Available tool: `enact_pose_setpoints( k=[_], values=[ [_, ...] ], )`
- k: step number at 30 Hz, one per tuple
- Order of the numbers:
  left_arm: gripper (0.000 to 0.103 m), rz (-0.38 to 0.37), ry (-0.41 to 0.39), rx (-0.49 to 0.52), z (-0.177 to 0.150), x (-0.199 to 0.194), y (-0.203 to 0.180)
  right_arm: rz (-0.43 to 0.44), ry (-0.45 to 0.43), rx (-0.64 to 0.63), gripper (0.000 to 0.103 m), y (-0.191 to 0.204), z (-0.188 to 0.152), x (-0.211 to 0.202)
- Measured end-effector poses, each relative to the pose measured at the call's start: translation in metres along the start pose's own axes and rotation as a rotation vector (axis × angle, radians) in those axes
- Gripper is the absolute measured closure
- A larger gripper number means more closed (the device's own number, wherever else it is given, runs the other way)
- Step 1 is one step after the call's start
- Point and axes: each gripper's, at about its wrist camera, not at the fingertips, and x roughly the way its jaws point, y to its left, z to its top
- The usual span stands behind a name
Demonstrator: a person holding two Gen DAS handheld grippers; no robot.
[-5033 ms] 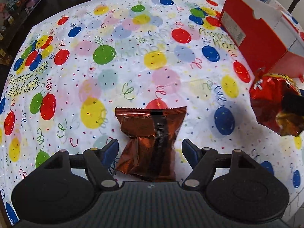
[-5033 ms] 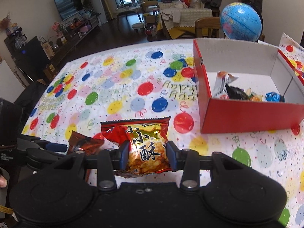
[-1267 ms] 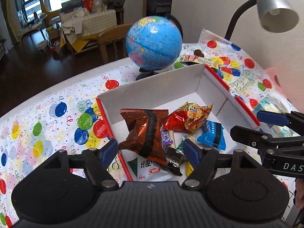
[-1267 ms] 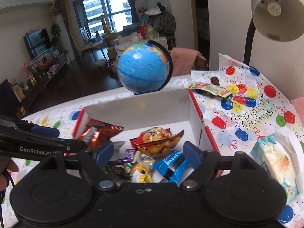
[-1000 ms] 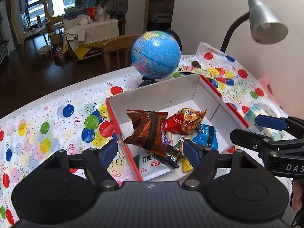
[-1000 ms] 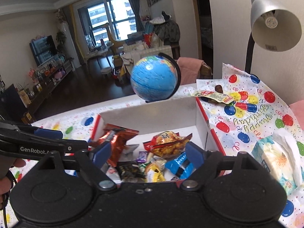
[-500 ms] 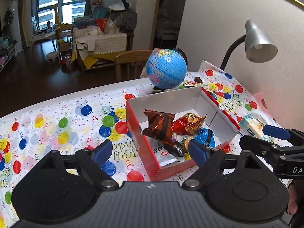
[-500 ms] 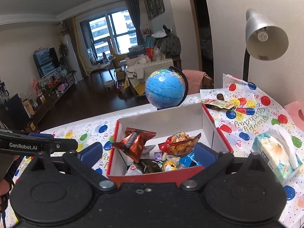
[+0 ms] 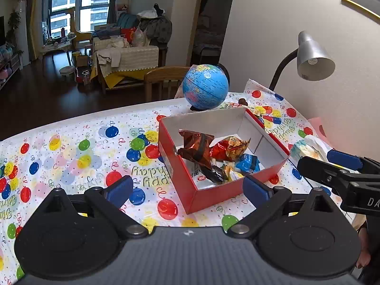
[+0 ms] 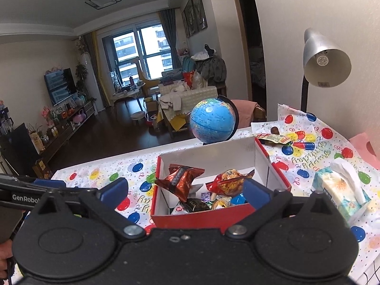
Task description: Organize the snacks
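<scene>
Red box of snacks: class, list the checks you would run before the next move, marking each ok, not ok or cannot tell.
1. Brown packet inside the red box: ok.
2. Red-gold packet inside the box: ok.
3. Left tool open, nothing between its pads: ok.
4. Right tool open and empty: ok.
5. Snack wrapper beside the globe boxed: not ok.
6. Other stray snacks outside the views: cannot tell.
</scene>
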Motion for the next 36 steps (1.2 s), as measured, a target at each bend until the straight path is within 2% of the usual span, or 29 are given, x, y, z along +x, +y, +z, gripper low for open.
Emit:
enact_pose_setpoints(
  k=[36],
  values=[
    [0.004, 0.008, -0.012, 0.006, -0.0072, -0.0060, -0.0066, -0.023, 0.006, 0.013, 0.000, -0.0003, -0.0034, -0.0038]
  ],
)
